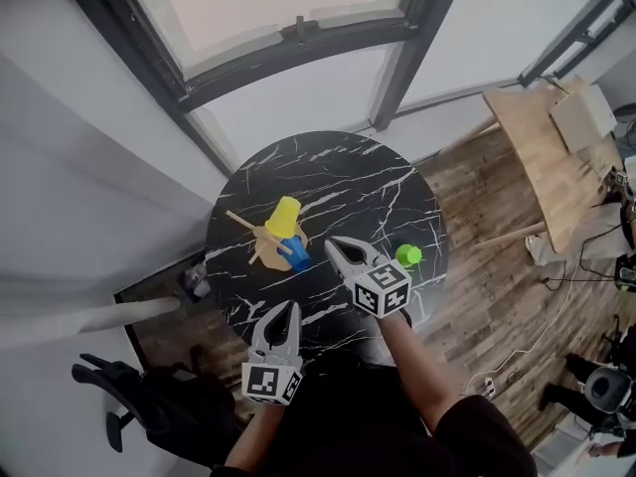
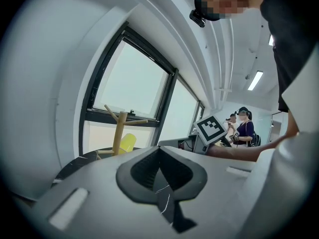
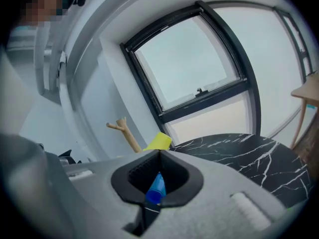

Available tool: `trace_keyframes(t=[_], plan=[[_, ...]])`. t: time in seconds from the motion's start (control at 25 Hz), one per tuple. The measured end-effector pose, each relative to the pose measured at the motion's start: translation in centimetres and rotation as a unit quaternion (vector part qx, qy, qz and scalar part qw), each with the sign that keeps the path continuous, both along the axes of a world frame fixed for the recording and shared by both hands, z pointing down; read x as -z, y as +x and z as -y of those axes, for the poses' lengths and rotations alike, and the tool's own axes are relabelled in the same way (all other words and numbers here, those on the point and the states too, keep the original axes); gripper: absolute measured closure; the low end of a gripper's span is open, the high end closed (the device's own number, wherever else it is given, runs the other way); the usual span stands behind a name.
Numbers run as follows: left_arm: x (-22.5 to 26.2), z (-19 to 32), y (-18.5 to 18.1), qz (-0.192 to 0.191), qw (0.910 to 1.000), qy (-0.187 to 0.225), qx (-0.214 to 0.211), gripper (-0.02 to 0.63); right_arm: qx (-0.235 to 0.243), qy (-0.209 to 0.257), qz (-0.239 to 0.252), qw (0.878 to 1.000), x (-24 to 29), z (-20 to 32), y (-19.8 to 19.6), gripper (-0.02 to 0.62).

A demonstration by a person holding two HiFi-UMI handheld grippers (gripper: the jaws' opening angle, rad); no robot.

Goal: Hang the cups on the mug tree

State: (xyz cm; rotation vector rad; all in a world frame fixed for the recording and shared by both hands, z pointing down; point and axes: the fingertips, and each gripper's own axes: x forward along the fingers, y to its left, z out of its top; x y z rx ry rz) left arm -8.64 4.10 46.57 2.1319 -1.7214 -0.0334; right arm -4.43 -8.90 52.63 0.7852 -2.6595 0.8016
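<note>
A wooden mug tree [image 1: 260,244] stands at the left of the round black marble table [image 1: 368,182]. A yellow cup [image 1: 284,217] and a blue cup [image 1: 296,255] hang on it. A green cup [image 1: 407,255] stands on the table to the right. My right gripper [image 1: 334,245] is shut and empty, its tips just right of the blue cup. In the right gripper view the blue cup [image 3: 156,188] shows past the closed jaws [image 3: 159,153], with the yellow cup [image 3: 159,141] behind. My left gripper [image 1: 287,309] is shut and empty near the table's front edge, pointing at the tree [image 2: 118,133].
A large window runs behind the table. A light wooden table [image 1: 552,157] stands at the right on the wood floor, with cables near it. A black office chair [image 1: 149,396] is at the lower left. People [image 2: 242,128] stand far off in the left gripper view.
</note>
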Motion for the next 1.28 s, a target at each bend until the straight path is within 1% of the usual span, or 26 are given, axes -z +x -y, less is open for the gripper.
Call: trace_keyframes(t=[0.16,0.28,0.36,0.48,0.6,0.72,0.88,1.04,1.28], plan=[[0.4,0.0,1.4,0.005,0.9997,0.005,-0.024,0.604,-0.003,0.013,-0.005,1.000,0.8,-2.5,1.9,0.597],[0.7,0.2,2.9,0.007,0.9988,0.014,-0.047,0.604,-0.020,0.032,-0.012,0.999,1.3,-4.5,4.0,0.597],[0.8,0.4,4.0,0.008,0.9976,0.021,-0.066,0.604,-0.032,0.056,-0.028,0.998,1.5,-5.7,5.6,0.597],[0.9,1.0,5.9,0.011,0.9953,0.027,-0.092,0.604,-0.052,0.104,-0.060,0.991,2.0,-7.4,8.0,0.597],[0.5,1.6,7.9,0.012,0.9923,0.028,-0.120,0.604,-0.091,0.125,-0.077,0.985,2.1,-8.7,10.5,0.597],[0.3,1.9,9.8,0.012,0.9896,0.029,-0.140,0.604,-0.129,0.130,-0.084,0.979,2.3,-10.1,12.9,0.597],[-0.1,2.2,11.7,0.012,0.9867,0.028,-0.160,0.604,-0.162,0.116,-0.089,0.976,1.5,-11.4,15.3,0.597],[-0.5,2.5,13.4,0.007,0.9840,0.025,-0.176,0.604,-0.178,0.107,-0.095,0.974,0.9,-11.8,17.1,0.597],[-1.4,2.9,15.9,0.005,0.9819,0.017,-0.188,0.606,-0.204,0.102,-0.099,0.969,0.4,-11.1,20.0,0.597]])
